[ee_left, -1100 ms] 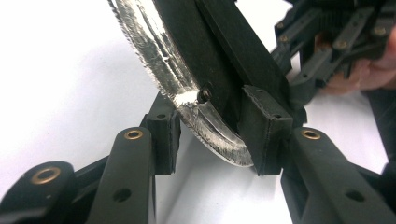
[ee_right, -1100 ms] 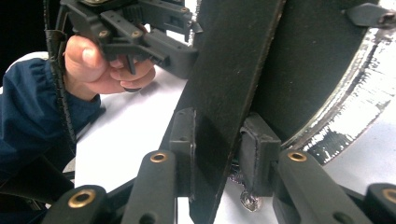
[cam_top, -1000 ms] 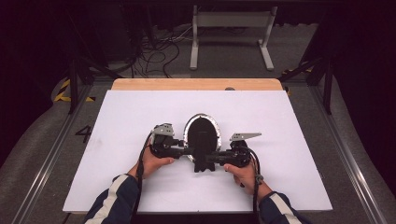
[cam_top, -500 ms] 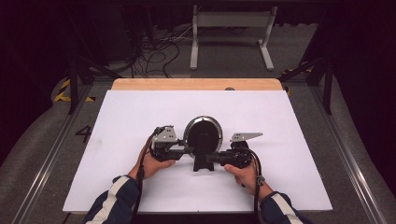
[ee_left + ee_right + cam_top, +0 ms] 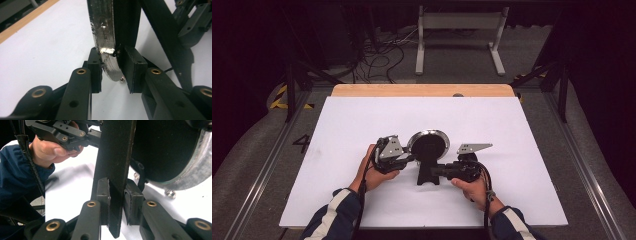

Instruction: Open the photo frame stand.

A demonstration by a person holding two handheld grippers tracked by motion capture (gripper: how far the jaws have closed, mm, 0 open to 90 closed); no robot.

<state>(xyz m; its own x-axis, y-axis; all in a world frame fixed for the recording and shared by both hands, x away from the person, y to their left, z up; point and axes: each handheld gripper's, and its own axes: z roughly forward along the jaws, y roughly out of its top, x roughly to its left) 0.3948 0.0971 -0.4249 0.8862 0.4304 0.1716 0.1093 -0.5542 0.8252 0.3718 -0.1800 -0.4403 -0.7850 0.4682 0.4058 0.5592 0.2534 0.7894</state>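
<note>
Steadying the round mirror (image 5: 428, 145) mid-frame: left gripper (image 5: 113, 72) has just closed onto its silver rim; right gripper (image 5: 117, 201) clamps its black stand (image 5: 116, 157), keeping it upright.

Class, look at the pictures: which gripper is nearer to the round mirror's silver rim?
Left. The left gripper has its jaws around the silver rim of the mirror; the right gripper clamps the black stand lower down.
</note>
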